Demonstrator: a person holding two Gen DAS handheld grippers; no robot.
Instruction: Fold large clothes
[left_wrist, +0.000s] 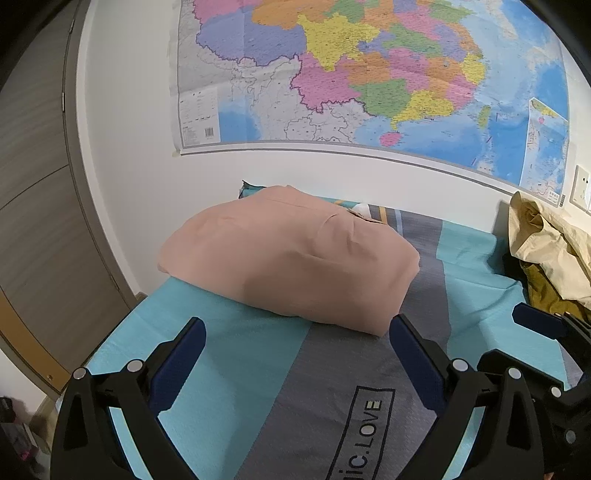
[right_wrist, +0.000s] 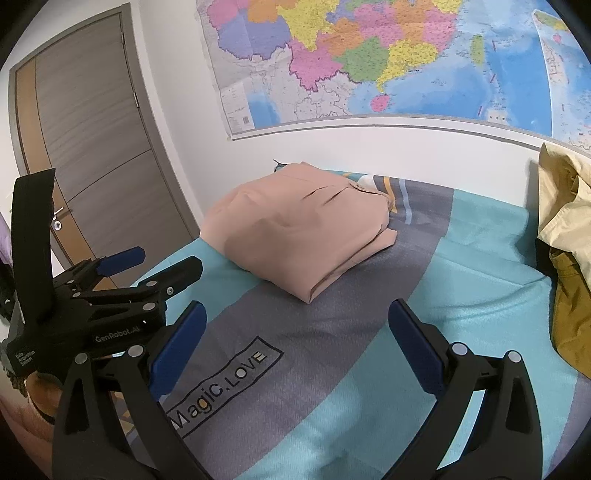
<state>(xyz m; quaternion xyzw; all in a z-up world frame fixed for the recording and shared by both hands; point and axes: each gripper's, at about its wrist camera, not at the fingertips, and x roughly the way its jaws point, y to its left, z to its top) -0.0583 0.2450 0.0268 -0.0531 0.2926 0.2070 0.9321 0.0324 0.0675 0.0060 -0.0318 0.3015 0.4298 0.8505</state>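
Folded pink garment (left_wrist: 288, 254): lies at the bed's (left_wrist: 229, 354) far left corner, against the wall; left gripper (left_wrist: 297, 338) and right gripper (right_wrist: 297, 321): jaws apart, empty, over the near edge; heap of cream and mustard clothes (right_wrist: 565, 229), possibly jackets, at the far right.

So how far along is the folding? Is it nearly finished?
One piece looks done: the pink garment lies folded in a neat bundle on the bed sheet. Nothing is in hand now: the left gripper and right gripper are both open and empty, short of the bundle. Still left: a crumpled heap of cream and mustard clothes on the right.
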